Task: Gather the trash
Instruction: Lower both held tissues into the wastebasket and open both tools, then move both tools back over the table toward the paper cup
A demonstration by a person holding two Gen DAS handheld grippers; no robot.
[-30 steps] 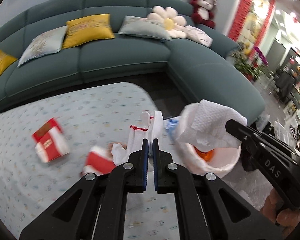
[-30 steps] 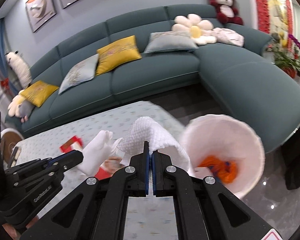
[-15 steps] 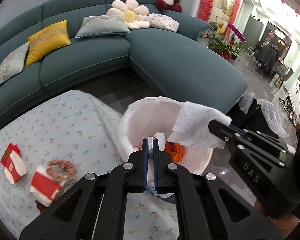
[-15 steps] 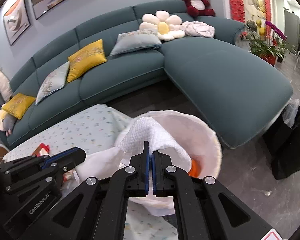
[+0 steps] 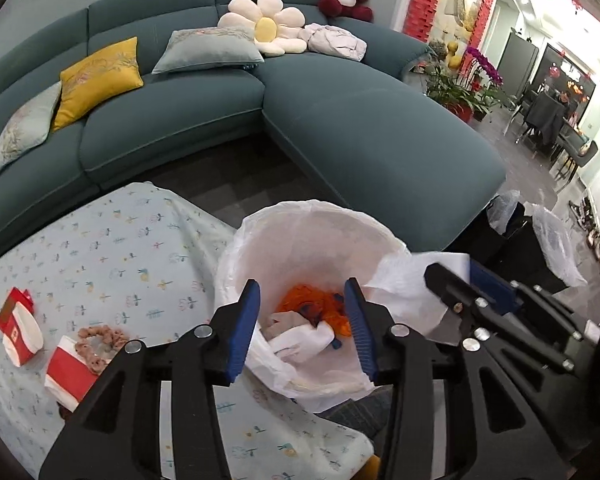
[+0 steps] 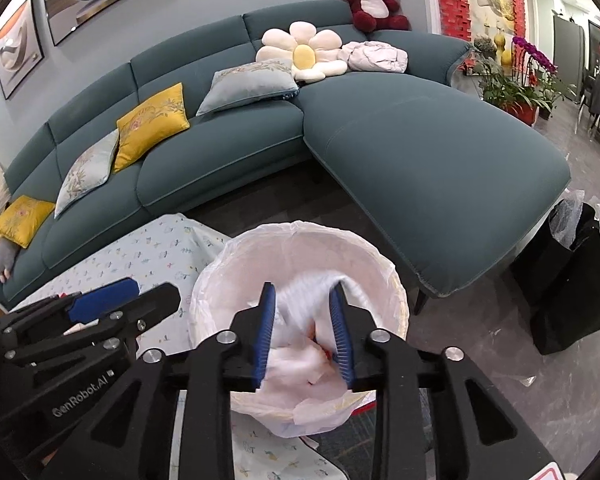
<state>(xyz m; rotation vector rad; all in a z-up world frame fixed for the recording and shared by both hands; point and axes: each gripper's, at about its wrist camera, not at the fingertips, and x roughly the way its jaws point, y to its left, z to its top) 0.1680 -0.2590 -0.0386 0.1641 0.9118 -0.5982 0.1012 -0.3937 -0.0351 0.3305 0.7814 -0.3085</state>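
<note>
A white-lined trash bin [image 5: 260,224] stands at the table's right edge; it also shows in the right wrist view [image 6: 228,252]. My left gripper [image 5: 303,324] is open above the bin, over a white wrapper [image 5: 300,340] and orange scraps [image 5: 308,304] lying inside. My right gripper [image 6: 302,330] is open above the bin, with a white paper towel [image 6: 312,292] blurred between its fingers, falling. The towel also shows beside the right gripper in the left wrist view [image 5: 404,288]. On the tablecloth lie two red-and-white packets [image 5: 18,332] [image 5: 70,372] and a pink scrunchie [image 5: 100,340].
A floral tablecloth [image 5: 100,248] covers the table. A teal sectional sofa [image 5: 340,120] with cushions curves behind. Black bags [image 6: 568,272] stand on the floor at right.
Both grippers moved over the bin and opened. The left one dropped the white wrapper into the bin; the right one let go of the paper towel.
</note>
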